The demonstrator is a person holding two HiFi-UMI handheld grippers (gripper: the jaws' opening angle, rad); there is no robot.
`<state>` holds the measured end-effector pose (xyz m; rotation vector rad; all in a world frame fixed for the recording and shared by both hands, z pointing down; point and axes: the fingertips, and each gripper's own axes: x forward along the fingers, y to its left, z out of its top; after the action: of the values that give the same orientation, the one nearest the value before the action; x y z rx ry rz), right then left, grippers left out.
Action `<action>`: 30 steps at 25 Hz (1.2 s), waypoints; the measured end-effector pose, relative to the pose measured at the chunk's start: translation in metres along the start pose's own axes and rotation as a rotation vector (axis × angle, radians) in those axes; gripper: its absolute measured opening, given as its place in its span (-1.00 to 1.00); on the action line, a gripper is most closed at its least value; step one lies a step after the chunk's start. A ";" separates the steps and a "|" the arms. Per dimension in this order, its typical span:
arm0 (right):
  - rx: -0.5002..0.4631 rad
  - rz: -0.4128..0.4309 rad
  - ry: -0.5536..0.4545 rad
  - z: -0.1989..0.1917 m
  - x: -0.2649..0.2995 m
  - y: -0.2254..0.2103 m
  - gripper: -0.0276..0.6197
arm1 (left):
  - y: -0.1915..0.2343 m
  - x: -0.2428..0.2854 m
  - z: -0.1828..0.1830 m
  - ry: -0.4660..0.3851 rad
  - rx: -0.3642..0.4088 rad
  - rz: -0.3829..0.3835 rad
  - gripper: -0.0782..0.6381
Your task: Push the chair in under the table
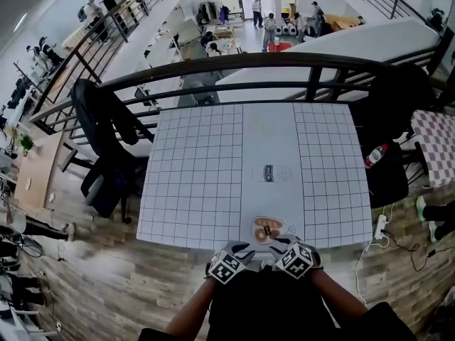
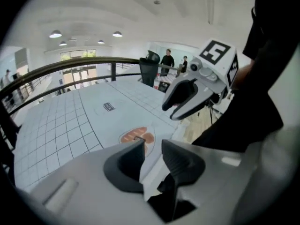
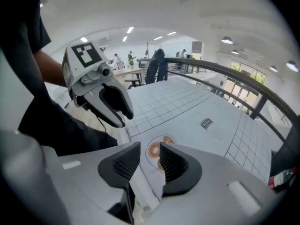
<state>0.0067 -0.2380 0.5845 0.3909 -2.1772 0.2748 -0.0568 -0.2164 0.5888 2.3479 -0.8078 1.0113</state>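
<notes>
Both tools are empty. The left gripper (image 2: 153, 150) has its jaws partly apart with only the hanging edge of the table cover showing through the gap. The right gripper (image 3: 150, 156) stands the same way, half open on nothing. They hang side by side, tipped downward, just over the near edge of the table (image 1: 199, 190). Right in front of them is a printed picture of pastries (image 1: 267, 230) on the gridded cover.

Between the person's forearms a dark mass sits close against that near edge. I take it for the back of the chair (image 1: 270, 305) (it could as well be dark clothing; from here I cannot separate the two).

If that is the chair, the push wants both grippers set on top of the back, evenly spaced, and driven straight toward the railing (image 1: 284, 61), so it doesn't swing to one side. Easing off before the back meets the table edge should keep the cover from dragging.

Two other seats stand at the table's sides: an office chair with a jacket (image 1: 106, 141) at the left and a black chair (image 1: 394, 119) at the right.
</notes>
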 end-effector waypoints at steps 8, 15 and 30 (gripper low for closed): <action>0.145 -0.159 -0.224 0.040 -0.051 -0.048 -0.56 | 0.015 -0.027 0.082 -0.228 -0.038 0.105 -0.51; 0.188 -0.263 -0.390 0.073 -0.103 -0.064 -0.74 | 0.002 -0.054 0.143 -0.384 0.011 0.145 -0.67; 0.278 -0.422 -0.811 0.140 -0.188 -0.073 -0.92 | 0.000 -0.104 0.212 -0.655 0.008 0.293 -0.75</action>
<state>0.0366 -0.3180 0.3546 1.2787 -2.7519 0.1962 -0.0104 -0.3101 0.3765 2.6418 -1.4159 0.3153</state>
